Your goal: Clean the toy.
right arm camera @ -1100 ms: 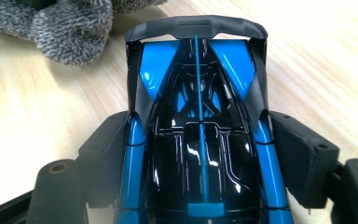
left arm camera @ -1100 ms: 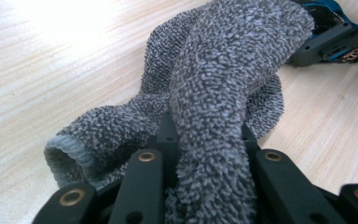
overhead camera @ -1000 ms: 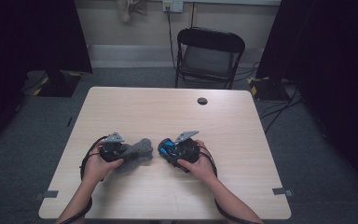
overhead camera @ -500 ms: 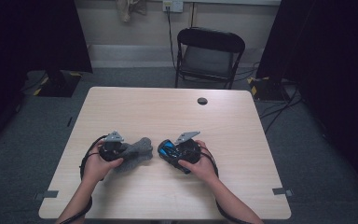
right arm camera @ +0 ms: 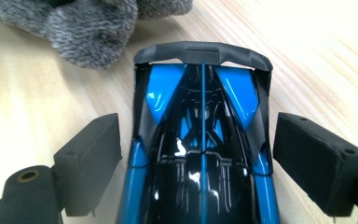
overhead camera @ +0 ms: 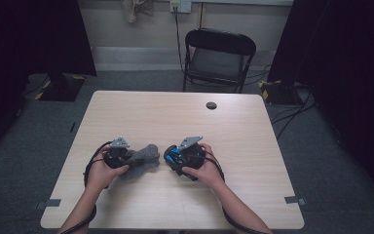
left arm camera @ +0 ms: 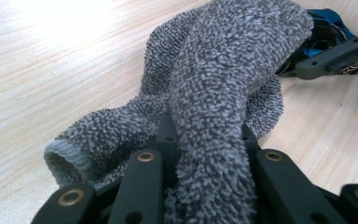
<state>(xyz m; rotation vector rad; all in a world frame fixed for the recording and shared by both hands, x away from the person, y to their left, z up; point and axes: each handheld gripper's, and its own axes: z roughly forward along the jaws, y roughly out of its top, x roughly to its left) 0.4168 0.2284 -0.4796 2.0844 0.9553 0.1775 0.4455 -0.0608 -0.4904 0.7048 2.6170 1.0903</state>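
Surface (overhead camera: 253, 146): pale wood-grain top filling the centre of the high view. Its upper half and right side are bare apart from a small dark round thing (overhead camera: 211, 105) near the far edge, upper centre. A black folding chair (overhead camera: 218, 56) stands beyond that far edge. Dark grey carpet runs round all sides. All the work sits in the lower left-centre of the frame, well in from the near edge.

Both forearms come up from the bottom edge and angle inward, the hands low on the surface and facing each other.

Left hand-held gripper (overhead camera: 117, 155): lower left of centre, pointing toward the middle of the frame. Its jaws are clamped tight on a grey sock (left arm camera: 223, 84). In the left gripper view the sock rises in a thick fold from between the jaws, and its ribbed cuff (left arm camera: 67, 161) lies open at lower left.

Right hand-held gripper (overhead camera: 174, 157): just right of the sock, pointing left toward it. Its jaws have just been opening and now stand wide. A blue and black toy car (right arm camera: 200, 140) lies between them, with a gap showing at each foam pad (right arm camera: 93, 154).

Sock: fuzzy terry, mottled grey, crumpled; its free end (right arm camera: 93, 37) lies just beside the car's dark wing at the upper left of the right gripper view.

Car: glossy blue panels, black centre, thin blue centre line.
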